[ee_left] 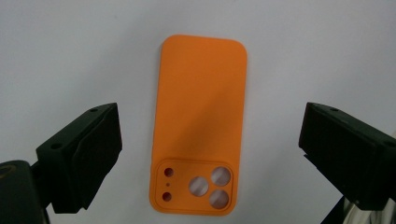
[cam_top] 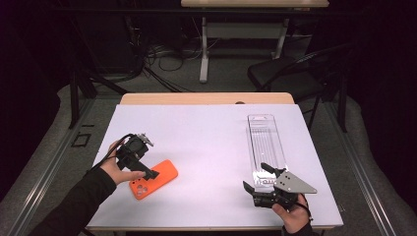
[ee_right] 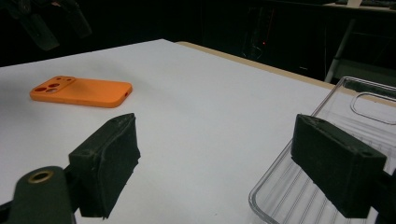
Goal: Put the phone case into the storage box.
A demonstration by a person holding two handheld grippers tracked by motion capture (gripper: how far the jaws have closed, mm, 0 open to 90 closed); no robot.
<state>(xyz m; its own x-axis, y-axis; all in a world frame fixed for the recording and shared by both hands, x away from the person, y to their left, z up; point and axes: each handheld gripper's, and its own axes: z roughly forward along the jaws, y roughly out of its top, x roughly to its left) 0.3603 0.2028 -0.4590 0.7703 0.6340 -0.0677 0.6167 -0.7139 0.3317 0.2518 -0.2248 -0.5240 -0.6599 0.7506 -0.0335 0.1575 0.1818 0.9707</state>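
Across the frame's middle the white surface (cam_top: 211, 142) lies bare and passable. Obstacles sit lower left, a flat orange phone case (cam_top: 153, 179), and right, a long clear plastic tray (cam_top: 265, 142).

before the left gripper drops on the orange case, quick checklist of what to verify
1. Left gripper open: ok, jaws stand wide apart.
2. Orange phone case between those jaws: ok, roughly midway in the left gripper view.
3. Case flat on the white table, camera cutouts up: ok.
4. Jaws low enough to close on it: cannot tell.
5. Right gripper clear of the case: ok, open, at the near end of the clear plastic tray.
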